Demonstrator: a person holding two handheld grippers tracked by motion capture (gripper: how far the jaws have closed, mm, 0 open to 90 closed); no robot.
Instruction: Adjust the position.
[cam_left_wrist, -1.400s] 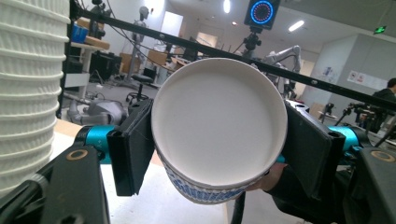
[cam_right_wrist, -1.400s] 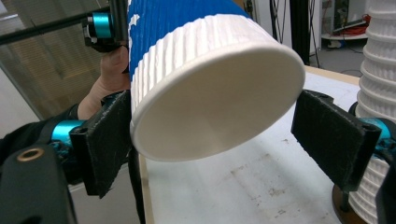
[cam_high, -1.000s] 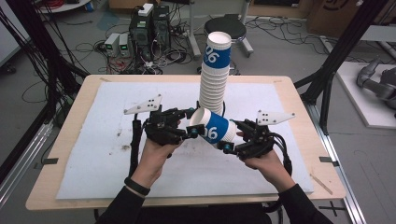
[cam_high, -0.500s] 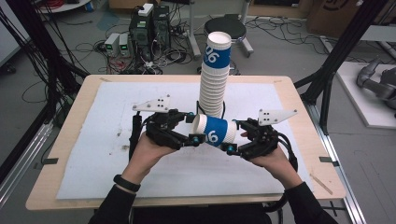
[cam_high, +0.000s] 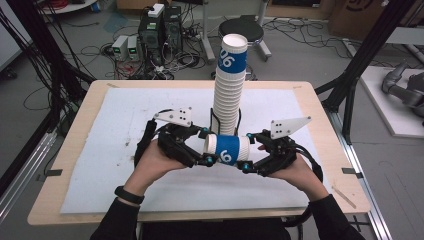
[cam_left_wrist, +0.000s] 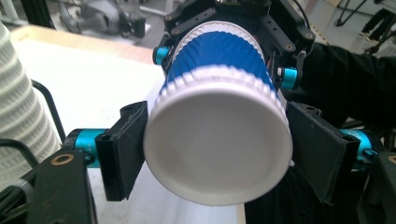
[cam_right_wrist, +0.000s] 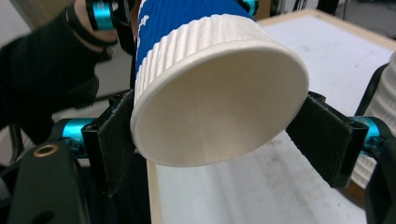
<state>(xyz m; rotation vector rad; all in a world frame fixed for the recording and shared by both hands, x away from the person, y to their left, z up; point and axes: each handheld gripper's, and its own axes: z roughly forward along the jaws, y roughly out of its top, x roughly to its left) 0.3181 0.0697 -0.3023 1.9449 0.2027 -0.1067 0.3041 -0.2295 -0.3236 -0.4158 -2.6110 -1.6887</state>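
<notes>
Item: cup (cam_high: 227, 149), white with a blue ribbed band, lying sideways above the white mat (cam_high: 120, 125), held between both tools in front of the stack (cam_high: 229, 85)

Position: near the table's middle, just before the tall stack of like cups, whose top cup carries the same blue band; not resting on the mat

Left gripper (cam_high: 204, 148): at the cup's left end, which is the closed end in the left gripper view. Jaws have just been opening from shut, with the cup's end between them (cam_left_wrist: 217, 140). The left pad sits against the rim; the right pad stands just beside the wall, contact unclear. Grip cannot be told for sure

Right gripper (cam_high: 248, 155): at the cup's right end. In the right gripper view its pads flank the cup (cam_right_wrist: 212, 98), left pad pressed to the wall, right pad touching at the rim. Jaws closed on the cup, having narrowed a little

Other: wooden table (cam_high: 320, 125) under the mat; black holder at the stack's foot
</notes>
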